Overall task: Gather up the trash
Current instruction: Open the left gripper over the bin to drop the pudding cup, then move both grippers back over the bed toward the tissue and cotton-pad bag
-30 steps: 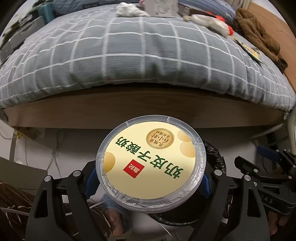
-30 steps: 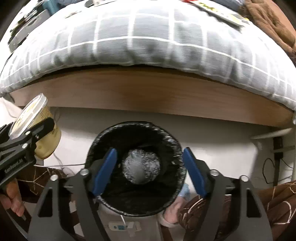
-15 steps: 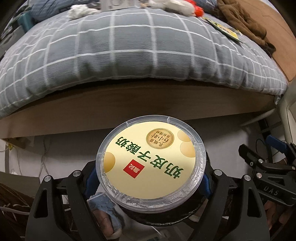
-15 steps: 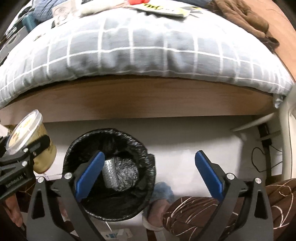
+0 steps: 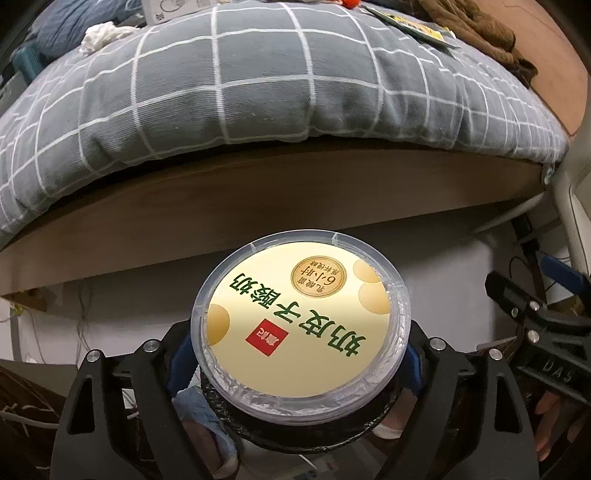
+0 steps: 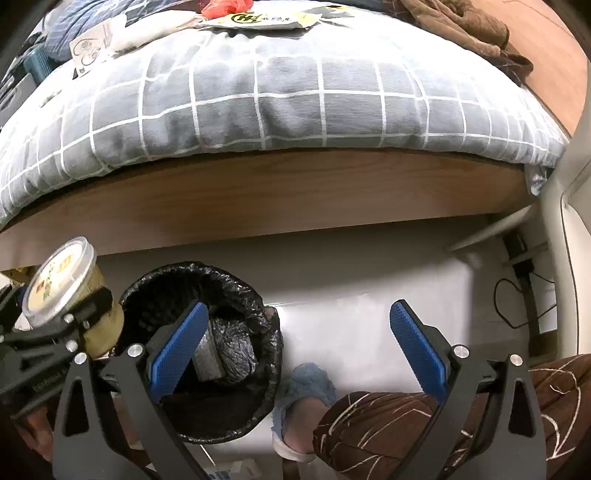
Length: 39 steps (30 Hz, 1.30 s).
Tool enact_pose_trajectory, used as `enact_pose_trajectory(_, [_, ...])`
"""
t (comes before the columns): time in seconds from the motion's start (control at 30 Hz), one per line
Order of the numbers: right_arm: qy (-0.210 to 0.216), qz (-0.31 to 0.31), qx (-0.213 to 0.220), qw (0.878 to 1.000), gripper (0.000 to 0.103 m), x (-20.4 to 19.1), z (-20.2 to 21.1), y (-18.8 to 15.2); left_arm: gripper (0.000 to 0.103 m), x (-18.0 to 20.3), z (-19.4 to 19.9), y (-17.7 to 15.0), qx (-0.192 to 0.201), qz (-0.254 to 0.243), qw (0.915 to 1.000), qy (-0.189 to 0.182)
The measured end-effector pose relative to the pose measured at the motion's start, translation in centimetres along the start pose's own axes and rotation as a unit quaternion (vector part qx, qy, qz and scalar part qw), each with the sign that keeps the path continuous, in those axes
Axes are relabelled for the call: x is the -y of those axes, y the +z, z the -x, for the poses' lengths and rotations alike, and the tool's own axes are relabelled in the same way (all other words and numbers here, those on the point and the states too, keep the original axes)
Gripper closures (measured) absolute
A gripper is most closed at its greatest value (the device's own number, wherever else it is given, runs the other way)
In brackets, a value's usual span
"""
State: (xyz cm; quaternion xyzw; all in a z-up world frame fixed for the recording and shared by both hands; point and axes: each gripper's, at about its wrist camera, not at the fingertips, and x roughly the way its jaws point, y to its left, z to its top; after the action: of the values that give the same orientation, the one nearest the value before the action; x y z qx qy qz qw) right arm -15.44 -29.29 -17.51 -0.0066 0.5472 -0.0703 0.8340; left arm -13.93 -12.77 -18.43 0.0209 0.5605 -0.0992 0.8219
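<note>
Left tongs (image 5: 299,354) clench the round yellow-lidded plastic yogurt tub (image 5: 300,325), lower centre, above the black-bagged bin (image 6: 201,347); released off-centre, it could clip the rim. Right tongs (image 6: 295,343) gape empty.

A bed (image 6: 280,192) with a wooden side rail is covered by a grey checked duvet (image 6: 258,92). At the duvet's far right edge a brown garment (image 6: 461,26) is heaped — below the bed, a blue slipper (image 6: 306,391) is seen on the pale floor (image 6: 351,295).
</note>
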Motion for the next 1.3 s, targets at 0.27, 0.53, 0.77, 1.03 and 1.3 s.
enact_pose_trajectory(0.27, [0.007, 0.011, 0.011, 1.0, 0.008, -1.5, 0.6, 0.6, 0.006, -2.0, 0.1, -0.4, 0.013, 0.009, 0.9998, 0.011])
enact_pose_trajectory(0.53, [0.018, 0.044, 0.044, 0.998, 0.008, -4.9, 2.5, 2.0, 0.006, -6.0, 2.6, -0.3, 0.037, 0.036, 0.9983, 0.025])
enact_pose_trajectory(0.77, [0.028, 0.055, 0.09, 0.994, 0.008, -7.4, 5.2, 3.8, 0.006, -10.2, 6.1, 1.2, 0.07, 0.063, 0.9945, 0.044])
enact_pose_trajectory(1.03, [0.041, 0.058, 0.146, 0.987, 0.008, -8.4, 8.5, 6.2, 0.006, -11.4, 9.5, 3.3, 0.109, 0.077, 0.9899, 0.048])
enact_pose_trajectory(1.3, [0.052, 0.054, 0.189, 0.979, 0.008, -8.9, 10.5, 8.9, 0.006, -13.0, 11.4, 5.8, 0.146, 0.095, 0.9835, 0.05])
